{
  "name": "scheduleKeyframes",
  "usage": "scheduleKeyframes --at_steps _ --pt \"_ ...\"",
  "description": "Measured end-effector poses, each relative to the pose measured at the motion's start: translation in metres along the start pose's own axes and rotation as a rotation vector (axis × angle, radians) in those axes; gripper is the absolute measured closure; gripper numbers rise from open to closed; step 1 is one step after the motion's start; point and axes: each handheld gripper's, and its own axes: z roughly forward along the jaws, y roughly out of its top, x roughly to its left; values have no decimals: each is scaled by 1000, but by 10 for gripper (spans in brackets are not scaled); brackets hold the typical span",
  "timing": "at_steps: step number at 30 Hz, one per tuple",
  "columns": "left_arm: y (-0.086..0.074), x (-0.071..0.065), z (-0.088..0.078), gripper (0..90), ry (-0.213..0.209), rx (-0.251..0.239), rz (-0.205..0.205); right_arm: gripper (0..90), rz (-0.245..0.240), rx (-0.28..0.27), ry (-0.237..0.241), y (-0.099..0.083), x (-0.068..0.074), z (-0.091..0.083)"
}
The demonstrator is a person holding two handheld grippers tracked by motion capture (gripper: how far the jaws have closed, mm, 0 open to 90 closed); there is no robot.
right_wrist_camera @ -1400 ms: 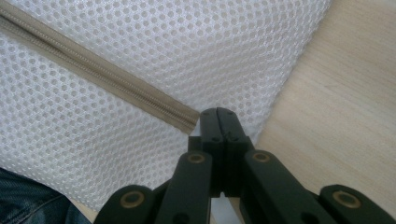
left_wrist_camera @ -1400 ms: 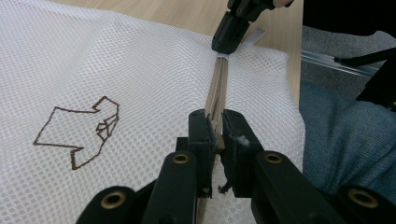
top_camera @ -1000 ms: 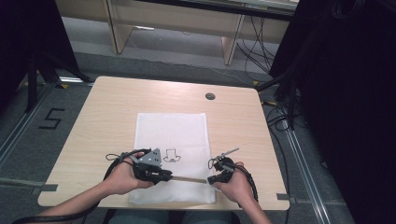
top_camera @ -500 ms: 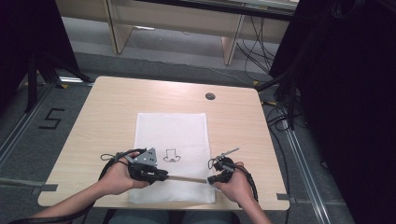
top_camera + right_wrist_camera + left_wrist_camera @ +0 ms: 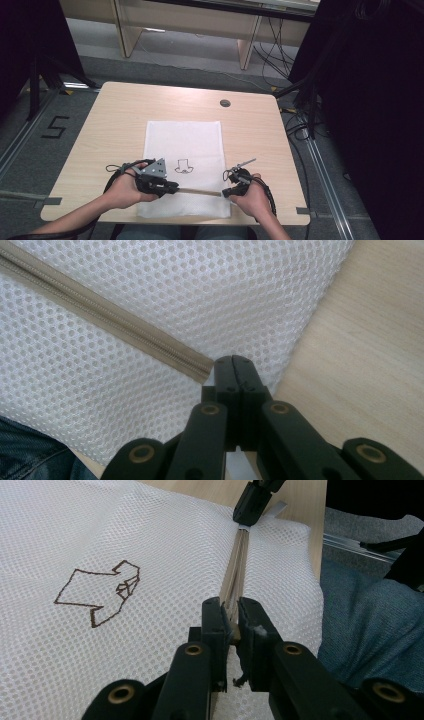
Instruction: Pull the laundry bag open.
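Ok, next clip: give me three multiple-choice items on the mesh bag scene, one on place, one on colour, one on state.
1. Where does the white mesh bag lie?
A. on the wooden table
B. on the floor
C. on a shelf

2. What colour is the zipper?
A. red
B. beige
C. black

3. How does the right claw stand?
A. wide open
B. off the table
C. shut at the zipper's end

Answers: 1 A, the high view shows the bag flat on the tabletop; 2 B, the tape looks tan; 3 C, its jaws meet on the bag's corner.

White mesh bag (image 5: pixel 182 145) lies flat on the table, a small brown outline drawing on its face. Its beige zipper (image 5: pixel 199 191) runs across the near end, closed along the visible stretch.
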Motion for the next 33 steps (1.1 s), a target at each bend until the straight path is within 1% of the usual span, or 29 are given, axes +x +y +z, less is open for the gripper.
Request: scheduleKeyframes --at_steps 1,2,5,8,9,12,13,16,17,18,19,20,21,22,23,25,26,27,28,29,31,32,33 --pt "0 0 0 822 0 0 0 900 -2 2 -2 0 0 0" --pt "-1 -2 0 822 0 -6 -30 900 -2 2 -2 0 0 0" --pt "-1 -1 -1 822 6 3 -19 900 -3 3 -1 0 0 0" --pt "-2 -1 -3 822 6 0 -27 900 -3 3 -1 0 0 0" --pt "-2 0 -5 821 9 0 -13 900 0 1 1 0 0 0" --pt "-2 1 -6 822 10 5 -12 900 -2 2 -2 0 0 0" --pt "-3 0 -6 822 -1 -6 -28 900 -2 2 -3 0 0 0" --pt "-3 0 -7 822 9 -6 -33 900 -2 2 -3 0 0 0" --pt "-3 0 -7 822 12 2 -22 900 -2 1 -2 0 0 0" --pt "-4 1 -8 822 11 0 -20 900 -2 1 -3 0 0 0" --pt "-4 2 -8 822 4 -5 -8 900 0 2 1 0 0 0" --pt "-4 1 -9 822 12 -3 -22 900 -3 2 -2 0 0 0" --pt "-5 1 -9 822 9 -7 -32 900 0 2 0 0 0 0" --pt "-5 1 -10 822 13 -2 -31 900 -3 3 -3 0 0 0" --pt "-5 2 -10 822 10 -2 -14 900 -2 2 -2 0 0 0" --pt "-6 1 -11 822 13 -4 -34 900 -2 2 -2 0 0 0" --pt "-6 1 -12 822 16 -5 -36 900 -2 1 -2 0 0 0" --pt "-6 2 -12 822 17 2 -25 900 -2 2 -2 0 0 0" --pt "-6 2 -12 822 18 2 -24 900 -3 2 -3 0 0 0" --pt "-7 1 -13 822 16 -4 -32 900 -3 2 -2 0 0 0" --pt "-7 2 -13 822 13 -8 -18 900 -2 2 -3 0 0 0" --pt "-7 1 -13 822 12 -15 -45 900 -2 1 -2 0 0 0" --pt "-8 2 -14 822 13 -8 -34 900 -3 3 -1 0 0 0"
